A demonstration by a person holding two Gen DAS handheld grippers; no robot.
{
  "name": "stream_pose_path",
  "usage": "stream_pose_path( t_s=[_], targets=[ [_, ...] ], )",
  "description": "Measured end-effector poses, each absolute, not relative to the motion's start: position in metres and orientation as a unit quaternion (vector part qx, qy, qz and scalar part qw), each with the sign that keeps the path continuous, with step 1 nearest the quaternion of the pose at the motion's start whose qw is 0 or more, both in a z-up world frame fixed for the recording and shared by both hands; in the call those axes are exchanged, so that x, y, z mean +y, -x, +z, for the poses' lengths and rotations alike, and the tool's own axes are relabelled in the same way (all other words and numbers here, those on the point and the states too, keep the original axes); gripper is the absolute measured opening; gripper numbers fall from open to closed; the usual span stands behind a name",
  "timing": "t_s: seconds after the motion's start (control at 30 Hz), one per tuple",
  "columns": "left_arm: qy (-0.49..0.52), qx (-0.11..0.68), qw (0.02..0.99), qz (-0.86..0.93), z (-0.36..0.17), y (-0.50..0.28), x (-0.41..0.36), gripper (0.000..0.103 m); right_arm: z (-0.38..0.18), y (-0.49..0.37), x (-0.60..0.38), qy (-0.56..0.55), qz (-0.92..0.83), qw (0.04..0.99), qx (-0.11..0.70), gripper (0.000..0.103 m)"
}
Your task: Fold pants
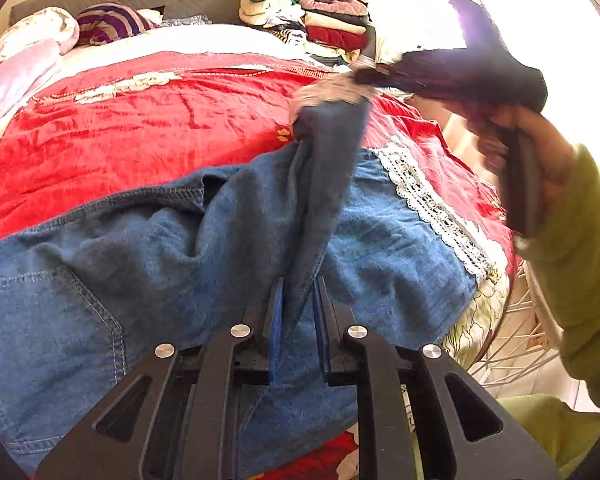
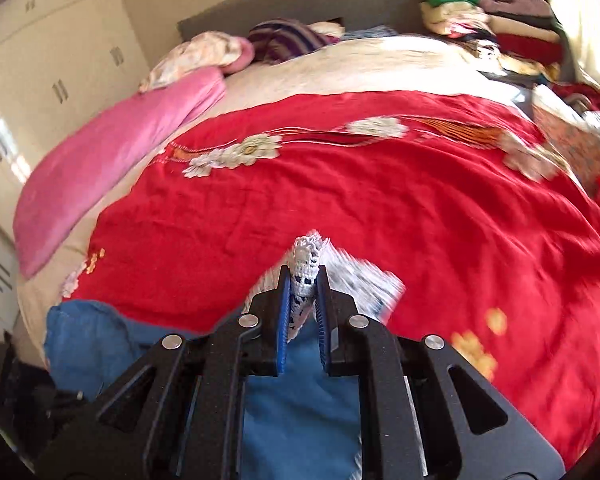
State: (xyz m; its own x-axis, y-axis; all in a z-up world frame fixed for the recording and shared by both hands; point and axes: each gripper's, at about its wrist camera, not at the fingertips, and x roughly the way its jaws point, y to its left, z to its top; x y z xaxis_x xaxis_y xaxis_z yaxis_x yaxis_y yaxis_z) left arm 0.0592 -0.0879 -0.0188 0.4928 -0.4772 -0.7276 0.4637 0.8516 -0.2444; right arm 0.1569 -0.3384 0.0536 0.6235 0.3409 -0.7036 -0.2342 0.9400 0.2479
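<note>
One pair of pants (image 1: 148, 280) is lying on the red bedspread (image 1: 140, 128). Left gripper (image 1: 298, 312) is pinching a raised denim fold right at its tips. Right gripper (image 2: 304, 292) is clamping the white lace hem (image 2: 306, 264), lifting it above the bed. Two grippers, both clenched on fabric.

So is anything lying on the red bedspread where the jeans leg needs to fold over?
Nothing visible. Both grippers, left and right, already pinch the jeans, and the red bedspread ahead shows only its own flower print.
</note>
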Motion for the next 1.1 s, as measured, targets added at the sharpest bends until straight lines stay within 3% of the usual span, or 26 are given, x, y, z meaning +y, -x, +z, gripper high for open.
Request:
stream_pose_path(
  t_s=[0.1,0.5,1.1],
  targets=[
    [0.001,0.421,0.863,-0.279,-0.016,-0.058,-0.088,0.005,0.057,-0.13,-0.366,-0.085,0.142,0.9,0.404,0.007],
    [-0.041,0.413,0.849,-0.328,-0.011,-0.023,-0.093,0.005,0.029,-0.015,-0.411,-0.142,0.095,0.886,0.432,0.007],
    [-0.077,0.448,0.825,-0.337,-0.038,-0.011,-0.112,0.005,-0.033,0.018,-0.423,-0.158,0.054,0.846,0.506,0.007]
  ],
)
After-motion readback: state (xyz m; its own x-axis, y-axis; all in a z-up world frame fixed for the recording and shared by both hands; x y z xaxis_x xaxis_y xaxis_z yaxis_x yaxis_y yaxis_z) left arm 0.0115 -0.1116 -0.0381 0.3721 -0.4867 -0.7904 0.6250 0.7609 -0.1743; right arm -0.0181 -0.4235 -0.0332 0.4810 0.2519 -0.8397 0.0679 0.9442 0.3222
